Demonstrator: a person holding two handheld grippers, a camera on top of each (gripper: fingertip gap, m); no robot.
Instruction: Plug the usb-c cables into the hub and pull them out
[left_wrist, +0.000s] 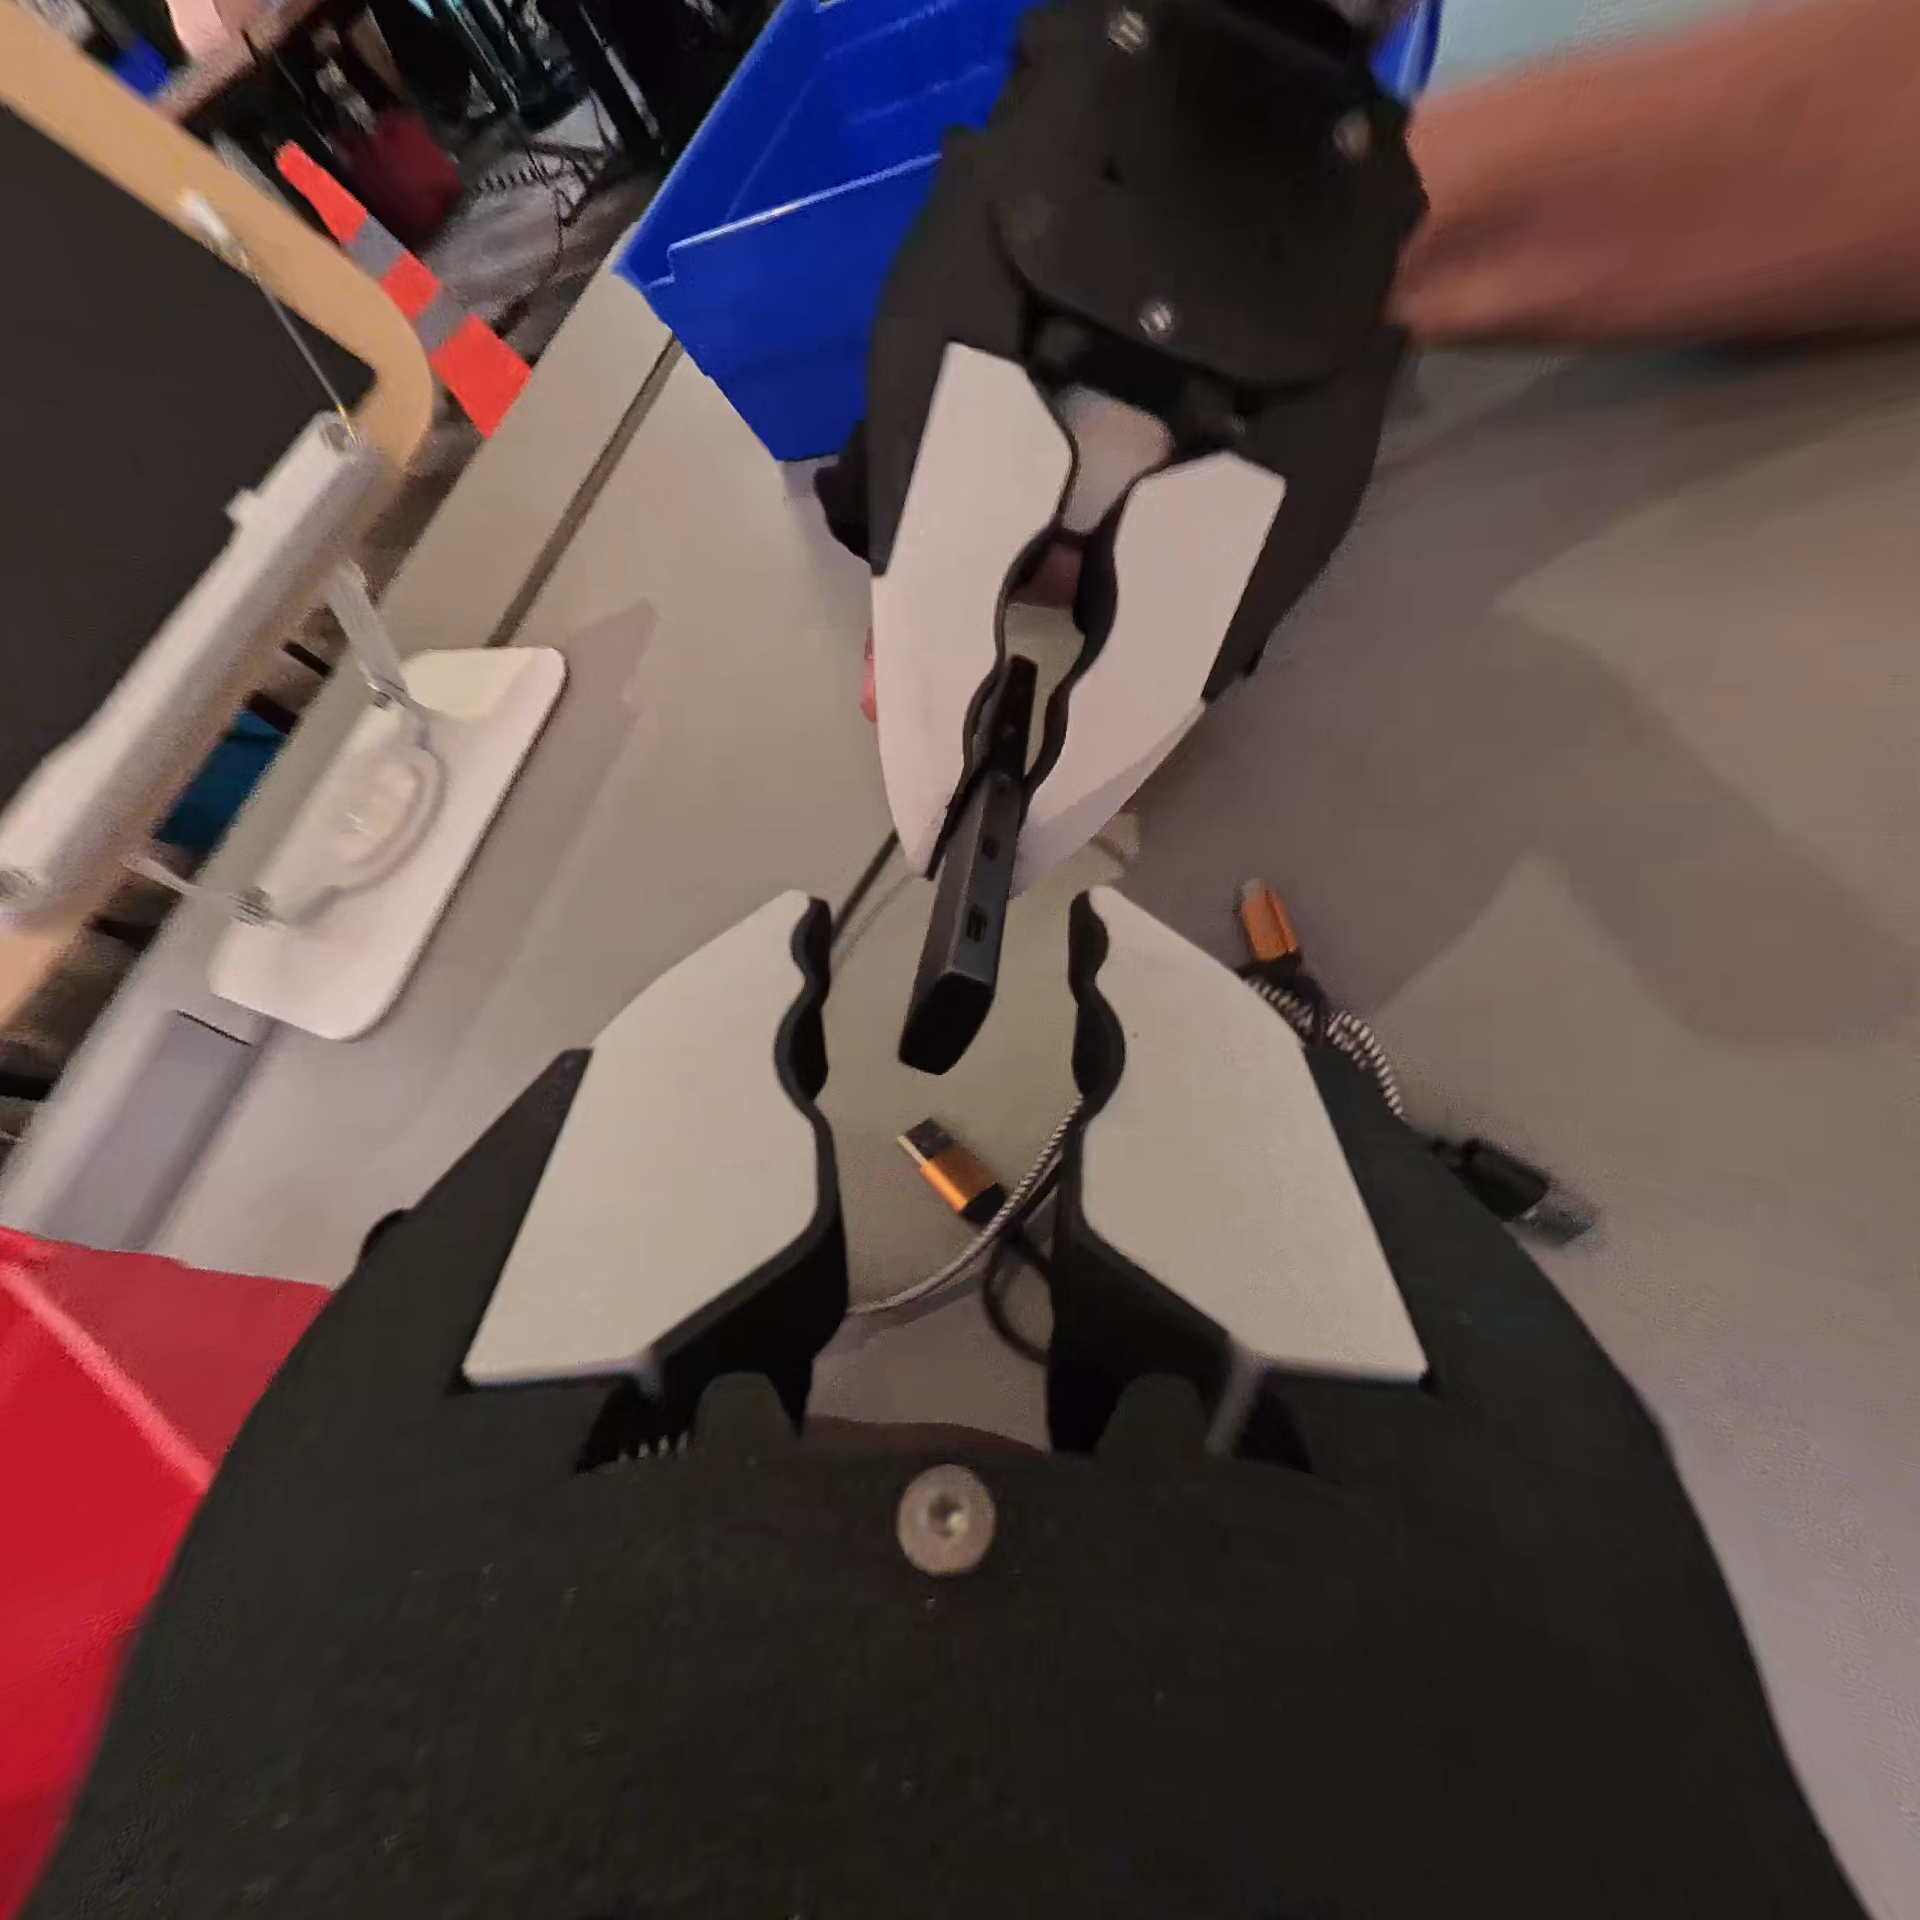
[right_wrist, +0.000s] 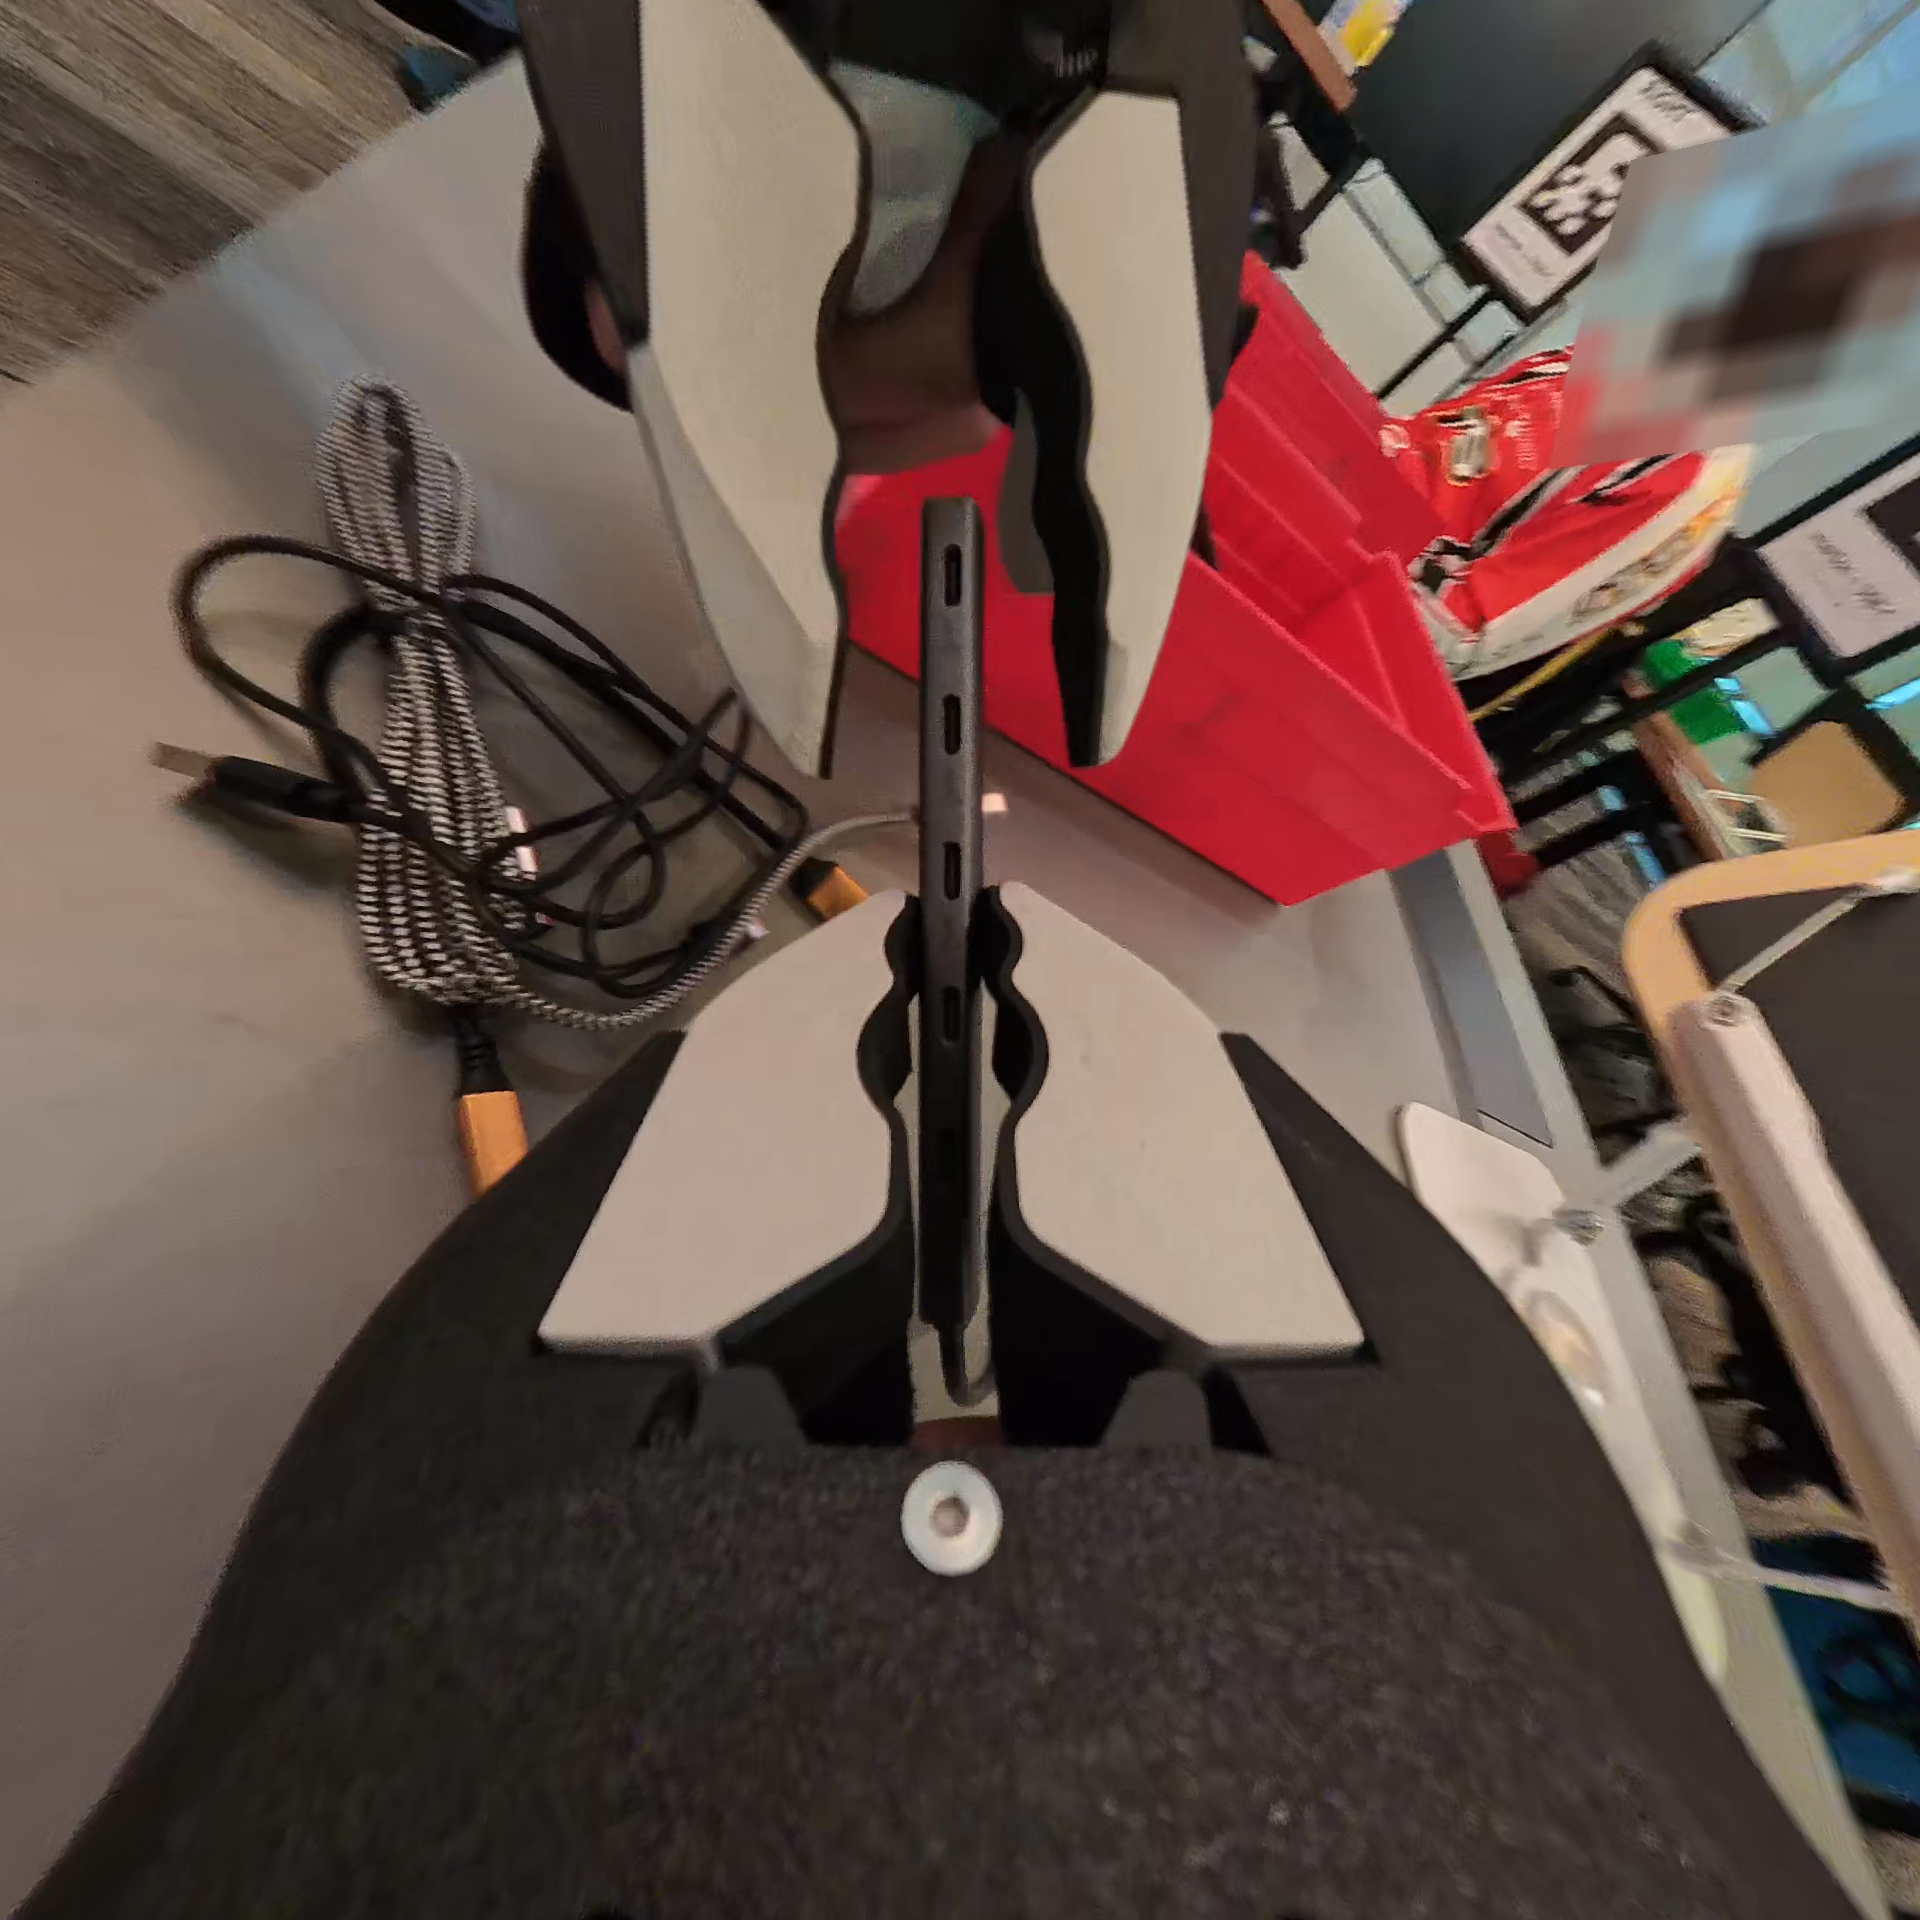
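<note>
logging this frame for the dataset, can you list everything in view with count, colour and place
hub: one, black, slim bar with a row of ports, held off the table in the right gripper
braided cable: one, black-and-white weave with orange plugs, bundled on the table
orange plug: one end of that cable, lying loose below the hub
black cable: one, thin, looped over the braided bundle
table: one, light grey
red bin: one, at the table edge
blue bin: one, far end of the table
white stand base: one, table edge
left gripper: open, empty, facing the hub
right gripper: shut on the hub
</note>
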